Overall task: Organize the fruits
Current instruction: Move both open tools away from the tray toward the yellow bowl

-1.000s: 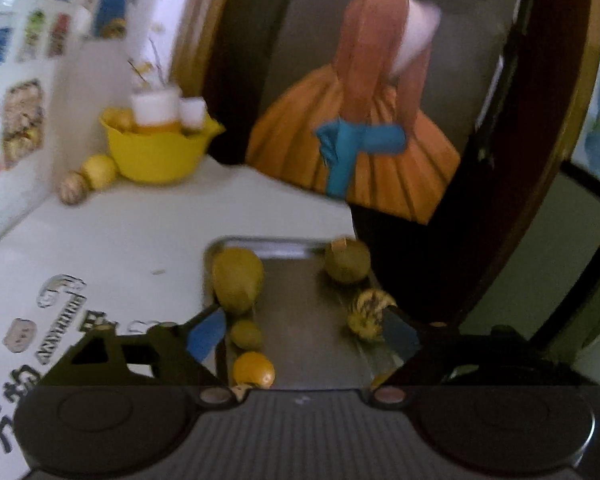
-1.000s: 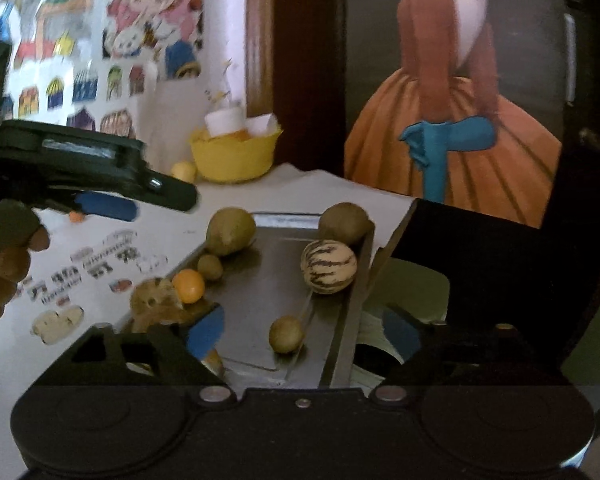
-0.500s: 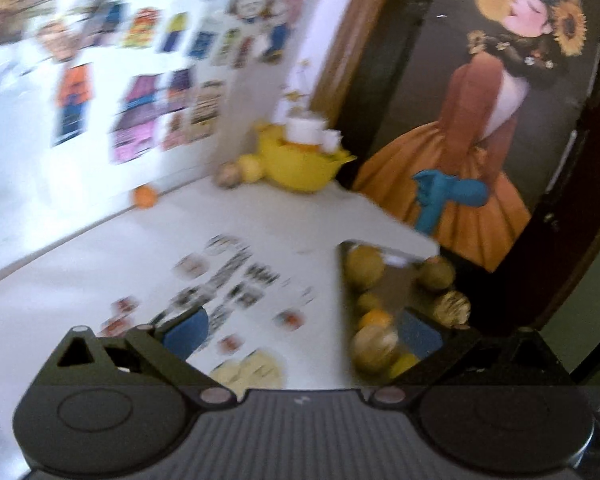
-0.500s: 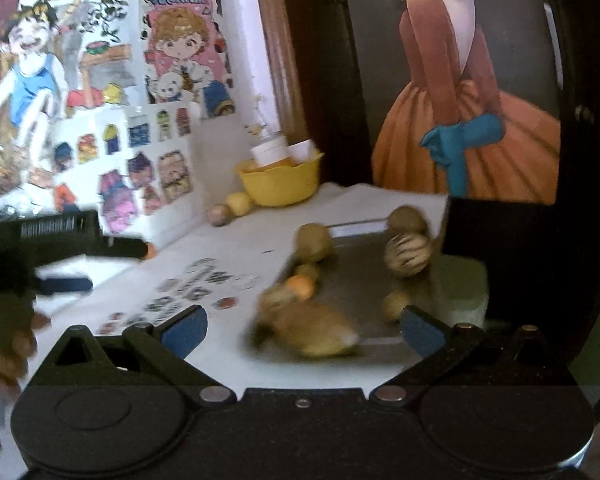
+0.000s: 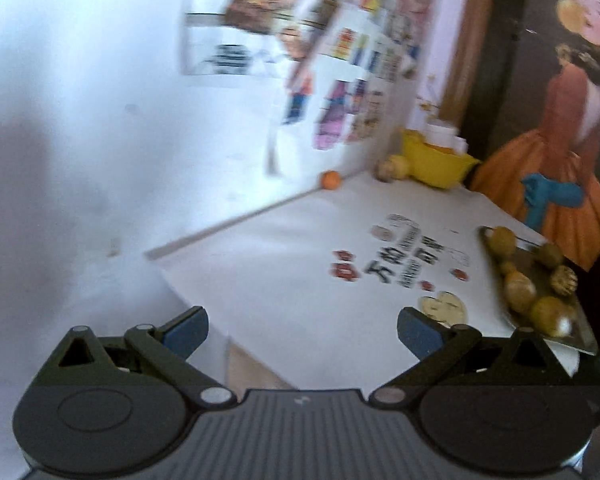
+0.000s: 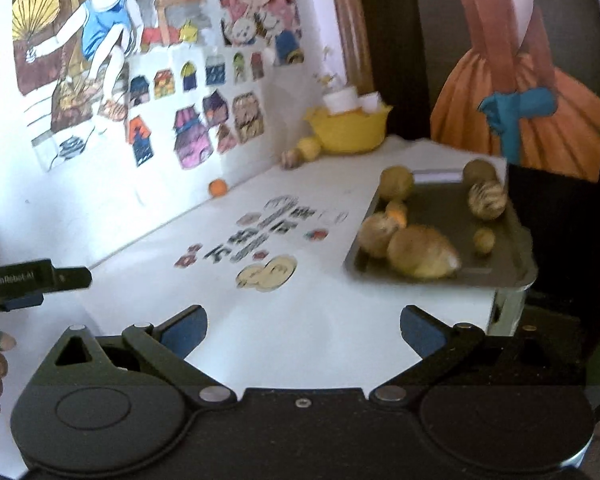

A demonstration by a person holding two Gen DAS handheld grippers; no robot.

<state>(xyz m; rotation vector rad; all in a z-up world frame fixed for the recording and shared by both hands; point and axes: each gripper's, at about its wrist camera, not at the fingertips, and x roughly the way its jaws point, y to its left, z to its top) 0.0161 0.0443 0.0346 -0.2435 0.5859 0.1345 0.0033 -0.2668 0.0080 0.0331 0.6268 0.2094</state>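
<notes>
A grey metal tray (image 6: 512, 272) sits at the right edge of the white table, holding several yellow-brown fruits, a striped round one (image 6: 487, 199) and a small orange one (image 6: 397, 212). In the left wrist view the same tray (image 5: 580, 332) lies far right. My right gripper (image 6: 303, 330) is open and empty above the table's near part, left of the tray. My left gripper (image 5: 302, 330) is open and empty over the table's left corner. The left gripper's body (image 6: 28, 280) shows at the far left of the right wrist view, with a hand on it.
A yellow bowl (image 6: 350, 130) with white cups stands at the back by the wall. Two fruits (image 6: 302, 152) lie beside it and a small orange (image 6: 218, 187) against the wall. Printed stickers (image 6: 268, 236) mark the tabletop. Posters cover the wall; a dark painting stands behind the tray.
Both grippers drew back from the tray and swung left, the left one much farther, out to the table's left corner. Their jaws spread wider. A large yellow fruit now lies at the tray's front.
</notes>
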